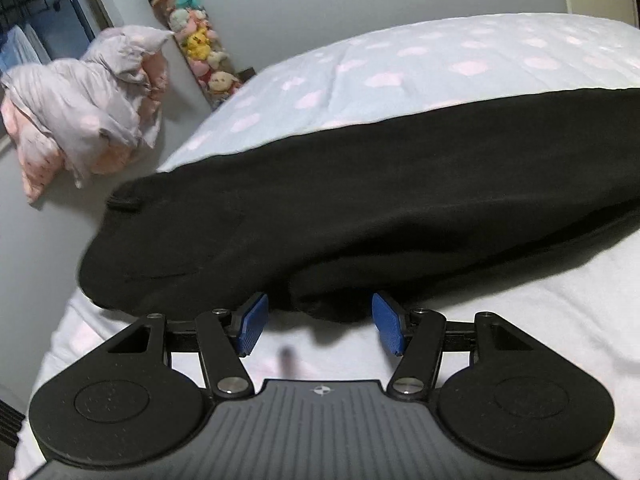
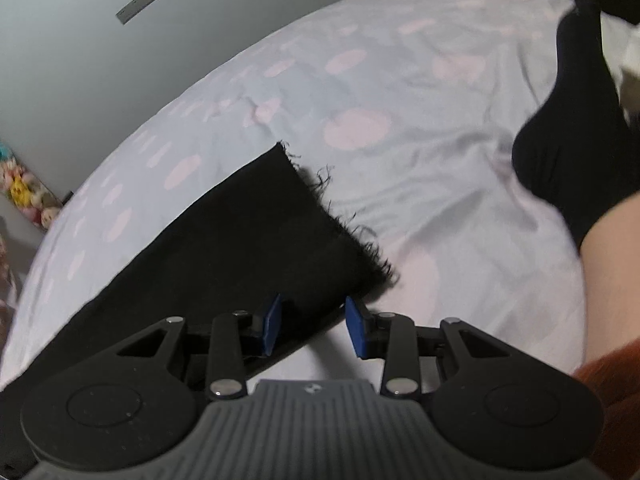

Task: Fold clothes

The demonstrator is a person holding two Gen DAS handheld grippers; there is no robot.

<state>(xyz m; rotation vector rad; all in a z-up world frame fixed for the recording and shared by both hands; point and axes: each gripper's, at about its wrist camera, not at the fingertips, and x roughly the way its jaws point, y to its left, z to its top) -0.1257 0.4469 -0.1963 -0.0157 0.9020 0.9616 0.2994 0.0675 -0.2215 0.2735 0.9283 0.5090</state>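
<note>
- Black garment lies across the bed, filling the middle of the left wrist view from the left edge to the right edge. Looks like trousers; a seam or pocket line shows at centre left.
- Its near edge bulges into a rolled fold at lower centre, just above the left gripper.
- Left gripper: blue pads spread wide, one each side of that fold. The fold's lip sits between them; pads do not press on it.
- In the right wrist view the garment's other end runs from lower left up to mid-frame and ends in a raw, frayed hem.
- Right gripper: jaws partly apart, at the lower corner of the cloth near the hem. Cloth lies between the pads; whether the pads touch it, cannot tell.
- Sheet under the garment is pale blue with pink spots; it looks plain white nearer the lower frame.
- Person's foot in a dark sock rests on the sheet at the right edge of the right wrist view, bare shin below it.
- Crumpled pink and grey bedding sits at upper left of the left wrist view, off the bed's end.
- Column of soft toys stands against the grey wall, a panda on top.
</note>
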